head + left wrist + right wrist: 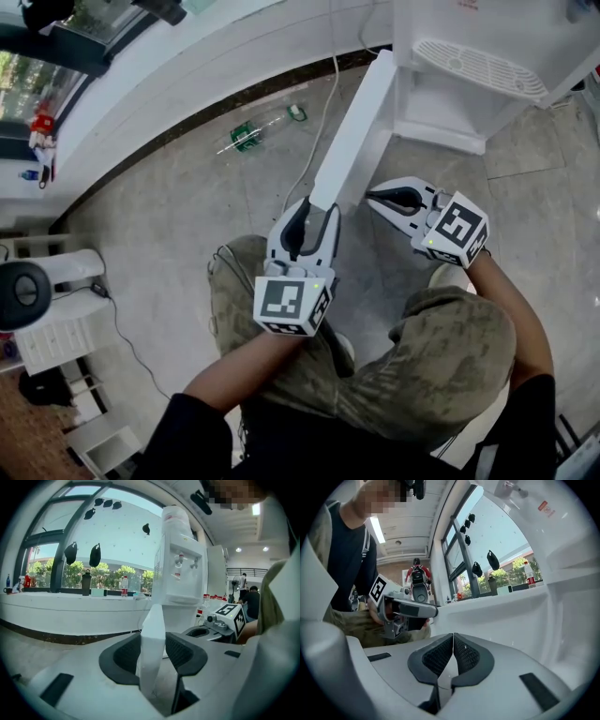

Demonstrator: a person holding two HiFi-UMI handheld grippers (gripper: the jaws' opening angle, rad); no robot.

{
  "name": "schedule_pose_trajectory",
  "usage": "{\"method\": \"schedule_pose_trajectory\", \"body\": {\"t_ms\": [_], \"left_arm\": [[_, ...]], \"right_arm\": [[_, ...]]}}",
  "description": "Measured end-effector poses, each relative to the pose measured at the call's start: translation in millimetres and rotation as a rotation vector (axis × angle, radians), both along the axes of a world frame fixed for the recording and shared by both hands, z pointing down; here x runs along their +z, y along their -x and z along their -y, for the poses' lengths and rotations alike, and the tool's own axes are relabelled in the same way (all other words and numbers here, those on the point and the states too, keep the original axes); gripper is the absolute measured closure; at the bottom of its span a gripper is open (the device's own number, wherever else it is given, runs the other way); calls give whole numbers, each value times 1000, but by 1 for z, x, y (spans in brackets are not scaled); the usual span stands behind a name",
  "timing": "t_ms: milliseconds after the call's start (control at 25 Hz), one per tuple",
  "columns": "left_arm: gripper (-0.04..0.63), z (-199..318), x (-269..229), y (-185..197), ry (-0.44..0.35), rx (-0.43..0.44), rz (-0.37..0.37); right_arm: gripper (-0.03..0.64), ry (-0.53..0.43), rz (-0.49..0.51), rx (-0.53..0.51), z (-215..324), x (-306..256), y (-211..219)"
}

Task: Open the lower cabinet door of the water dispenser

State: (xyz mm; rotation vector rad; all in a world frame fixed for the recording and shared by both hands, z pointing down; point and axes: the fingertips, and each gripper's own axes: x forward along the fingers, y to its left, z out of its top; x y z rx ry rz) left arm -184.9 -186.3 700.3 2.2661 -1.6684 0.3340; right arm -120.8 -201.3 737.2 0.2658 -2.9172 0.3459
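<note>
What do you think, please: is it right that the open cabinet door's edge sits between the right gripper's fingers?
Not the right: the left gripper view shows the open cabinet door's edge between the left gripper's fingers. The right gripper's fingers are shut on nothing.

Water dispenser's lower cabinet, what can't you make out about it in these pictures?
Cabinet interior: head view, mostly hidden under the drip tray of the water dispenser; left gripper view, blocked by the cabinet door.
Dispenser's top: cut off by head view's upper edge.
Green items on the floor: too small to identify.
</note>
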Motion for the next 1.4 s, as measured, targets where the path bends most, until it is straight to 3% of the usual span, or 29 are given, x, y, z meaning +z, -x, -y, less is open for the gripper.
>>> {"method": "schedule_pose_trajectory", "body": {"t_ms": [320,640,1040,1400], "left_arm": [[430,7,0,11,-16,-29,1],[426,16,1,21,-22,-58,17],[422,31,3,41,12,-111,-6],[422,46,4,63,-8,-165,-14]], "right_arm": [[615,-30,8,-9,17,-13,0],[615,47,67,36,37,-32,3],[615,9,-32,116,71,-52,2],[615,99,-39,190,88,-68,17]]}}
